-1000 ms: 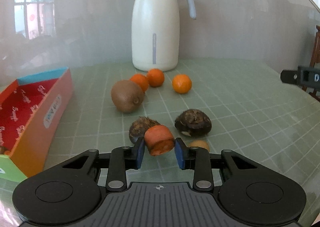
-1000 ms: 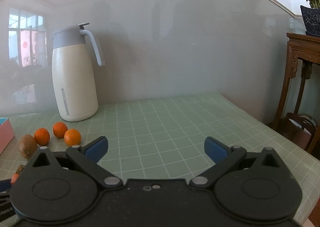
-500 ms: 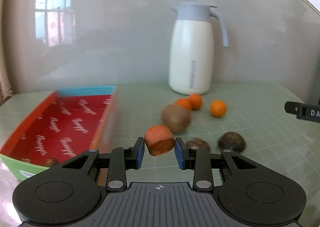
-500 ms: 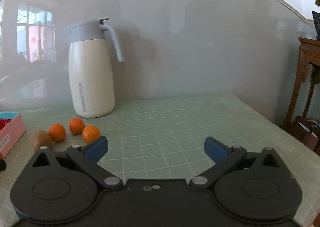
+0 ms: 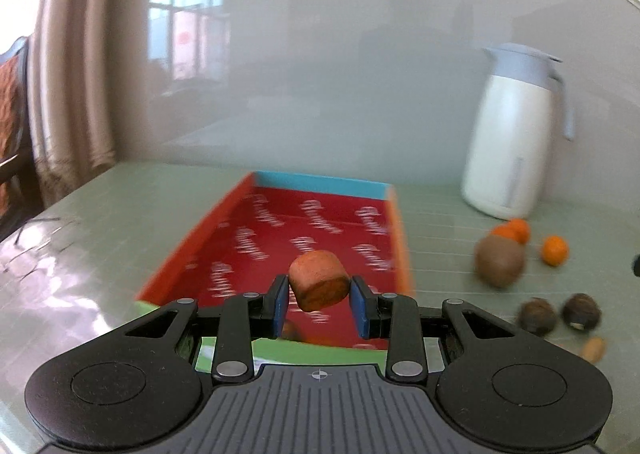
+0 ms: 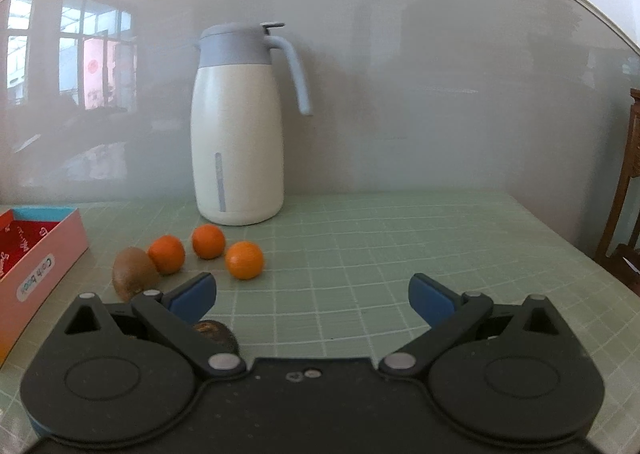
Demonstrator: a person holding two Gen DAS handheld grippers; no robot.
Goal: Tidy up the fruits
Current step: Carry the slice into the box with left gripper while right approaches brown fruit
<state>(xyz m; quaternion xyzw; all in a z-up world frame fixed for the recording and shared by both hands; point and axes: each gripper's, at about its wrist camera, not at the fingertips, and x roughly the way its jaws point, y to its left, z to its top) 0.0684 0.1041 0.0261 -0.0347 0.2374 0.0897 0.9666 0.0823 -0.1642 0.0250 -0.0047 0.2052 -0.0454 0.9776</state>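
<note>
My left gripper (image 5: 319,304) is shut on an orange carrot chunk (image 5: 318,285) and holds it above the near end of the red-lined box (image 5: 304,238). A small brown item (image 5: 290,330) lies in the box under the fingers. On the table to the right lie a kiwi (image 5: 499,260), three small oranges (image 5: 554,250) and two dark water chestnuts (image 5: 581,311). My right gripper (image 6: 312,294) is open and empty, above the table in front of the oranges (image 6: 244,260) and kiwi (image 6: 134,272). A dark chestnut (image 6: 218,334) shows under its left finger.
A white and grey thermos jug (image 6: 240,126) stands at the back by the wall; it also shows in the left wrist view (image 5: 512,134). The box's pink side (image 6: 40,266) is at the left. A small tan nut (image 5: 594,348) lies near the chestnuts. A wooden stand (image 6: 628,182) is beyond the table's right edge.
My left gripper has swung left with the carrot chunk, from over the fruits to over the box. My right gripper has turned left toward the fruits, still open.
</note>
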